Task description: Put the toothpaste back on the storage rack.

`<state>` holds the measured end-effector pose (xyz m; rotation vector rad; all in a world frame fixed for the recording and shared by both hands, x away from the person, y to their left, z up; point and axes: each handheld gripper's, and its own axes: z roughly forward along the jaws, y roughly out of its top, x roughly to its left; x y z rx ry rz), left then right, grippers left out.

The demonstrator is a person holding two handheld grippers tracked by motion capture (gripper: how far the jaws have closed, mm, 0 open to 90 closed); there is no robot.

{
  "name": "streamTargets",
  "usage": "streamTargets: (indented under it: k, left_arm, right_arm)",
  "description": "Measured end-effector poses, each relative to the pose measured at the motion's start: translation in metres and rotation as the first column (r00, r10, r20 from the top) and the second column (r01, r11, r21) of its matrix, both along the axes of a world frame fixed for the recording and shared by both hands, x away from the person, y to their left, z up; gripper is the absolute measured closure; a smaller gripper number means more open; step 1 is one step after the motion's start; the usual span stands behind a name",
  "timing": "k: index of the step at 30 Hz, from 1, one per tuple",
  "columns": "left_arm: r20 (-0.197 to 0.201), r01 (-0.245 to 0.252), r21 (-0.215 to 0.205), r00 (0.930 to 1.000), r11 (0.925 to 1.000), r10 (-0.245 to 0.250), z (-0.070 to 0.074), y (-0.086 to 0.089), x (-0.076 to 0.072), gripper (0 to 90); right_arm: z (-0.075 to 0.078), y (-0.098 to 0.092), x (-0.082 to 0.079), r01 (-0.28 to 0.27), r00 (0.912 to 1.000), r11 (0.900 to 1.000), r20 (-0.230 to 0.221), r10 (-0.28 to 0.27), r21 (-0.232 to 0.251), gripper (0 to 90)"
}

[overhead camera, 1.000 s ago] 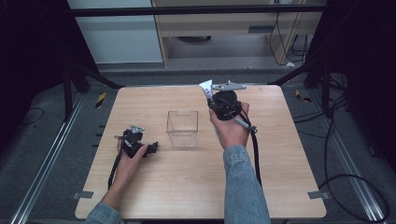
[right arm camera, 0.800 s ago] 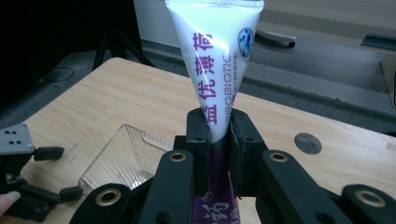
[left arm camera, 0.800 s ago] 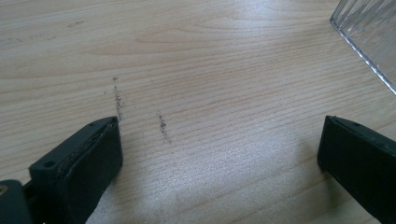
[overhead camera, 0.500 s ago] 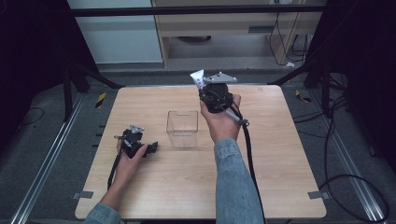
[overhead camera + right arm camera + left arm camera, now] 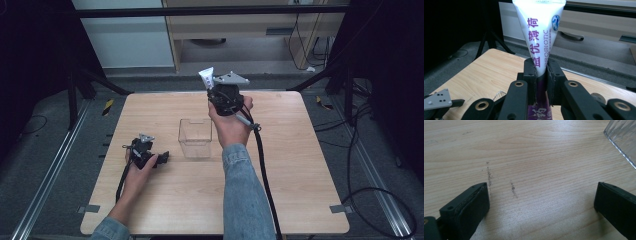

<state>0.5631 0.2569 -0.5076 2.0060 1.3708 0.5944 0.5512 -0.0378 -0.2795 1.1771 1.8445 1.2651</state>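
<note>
A white toothpaste tube (image 5: 539,32) with purple lettering stands upright between the black jaws of my right gripper (image 5: 540,75), which is shut on it near the tube's lower part. In the high view the right gripper (image 5: 226,97) is lifted above the far middle of the table, the tube (image 5: 206,78) sticking up from it. A clear plastic box (image 5: 195,137) stands on the table in front of and below it. My left gripper (image 5: 161,159) rests on the wood left of the box, its jaws wide open (image 5: 541,202) with nothing between them.
The wooden table (image 5: 300,165) has bare room on its right half and along the front. A corner of the clear box (image 5: 624,140) shows at the upper right of the left gripper view. Black cables trail from both grippers; cabinets stand behind the table.
My right gripper has moved left and up with the toothpaste tube, from the far right of the box to above its far edge. The left gripper has stayed put.
</note>
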Motion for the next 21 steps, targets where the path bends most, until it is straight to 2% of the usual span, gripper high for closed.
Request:
streamTargets:
  k: [1, 11, 21]
  left_arm:
    - [0.002, 0.0, -0.001, 1.0, 1.0, 0.0, 0.0, 0.0, 0.0, 0.0]
    - [0.002, 0.005, -0.001, 1.0, 1.0, -0.005, 0.0, 0.0, 0.001, 0.0]
    - [0.002, 0.01, -0.001, 0.9999, 0.9999, -0.01, 0.0, 0.001, 0.001, 0.0]
  right_arm:
    - [0.0, 0.001, 0.001, -0.002, 1.0, 1.0, 0.004, 0.002, -0.008, 79.8]
    - [0.001, 0.011, 0.008, -0.014, 0.9996, 1.0, 0.024, 0.013, 0.022, 79.8]
    - [-0.007, 0.03, 0.015, -0.029, 0.999, 0.999, 0.035, 0.028, 0.031, 79.8]
